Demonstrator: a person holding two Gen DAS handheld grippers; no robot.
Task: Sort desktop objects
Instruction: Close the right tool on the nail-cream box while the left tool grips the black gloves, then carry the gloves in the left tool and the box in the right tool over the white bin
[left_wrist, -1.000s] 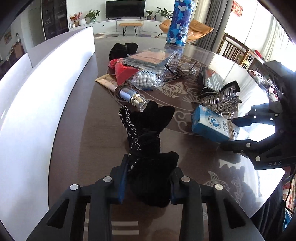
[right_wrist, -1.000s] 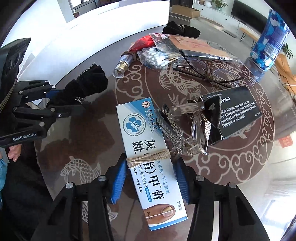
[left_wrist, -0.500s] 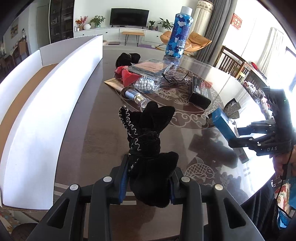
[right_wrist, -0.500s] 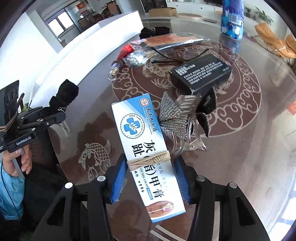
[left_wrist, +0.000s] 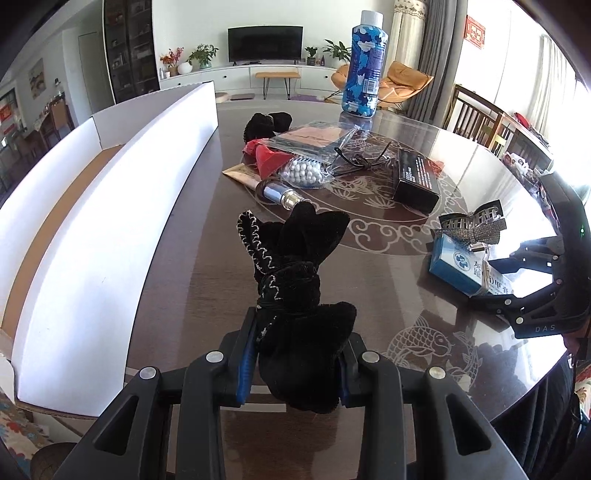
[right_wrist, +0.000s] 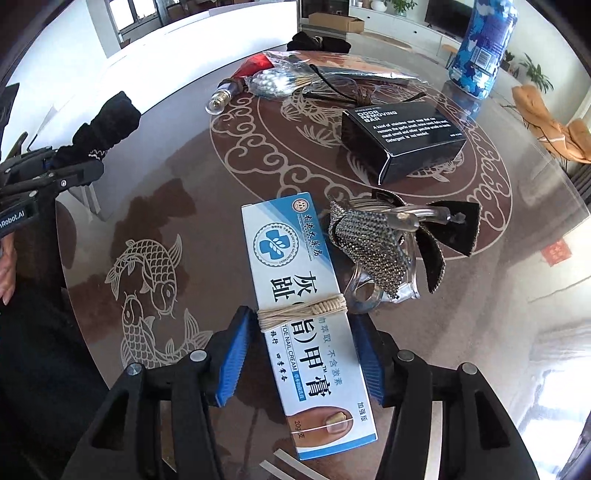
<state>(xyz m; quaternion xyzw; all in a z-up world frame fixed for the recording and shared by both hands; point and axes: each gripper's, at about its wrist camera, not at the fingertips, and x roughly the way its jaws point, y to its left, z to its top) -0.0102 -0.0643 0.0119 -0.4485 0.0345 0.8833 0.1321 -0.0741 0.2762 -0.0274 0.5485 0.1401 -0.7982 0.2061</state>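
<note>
**Ana:** Sunlit living room behind, glossy dark counter (left_wrist: 177, 266) with fish patterns in front. Where are the things being sorted?

**Ben:** Both are held above the counter. The black velvet pouch (left_wrist: 295, 295) is clamped between the fingers of the left gripper (left_wrist: 295, 360). The blue-and-white toe nail cream box (right_wrist: 306, 317), with a glittery hair clip (right_wrist: 373, 254) tied to it by twine, sits between the fingers of the right gripper (right_wrist: 301, 349), which are closed onto its sides.

**Ana:** And around them?

**Ben:** A black box (right_wrist: 402, 142), a bag of white beads (left_wrist: 304, 173), a small silver bottle (left_wrist: 279, 194) and a tall camouflage bottle (left_wrist: 364, 66) lie farther back. A long white cardboard box (left_wrist: 110, 206) stands along the left edge.

**Ana:** What might go wrong?

**Ben:** I judge the cream box riskiest: it is gripped toward one end, and the clip weighs down one side, so it could twist out. The soft pouch could slip through or snag the white box's wall.
</note>
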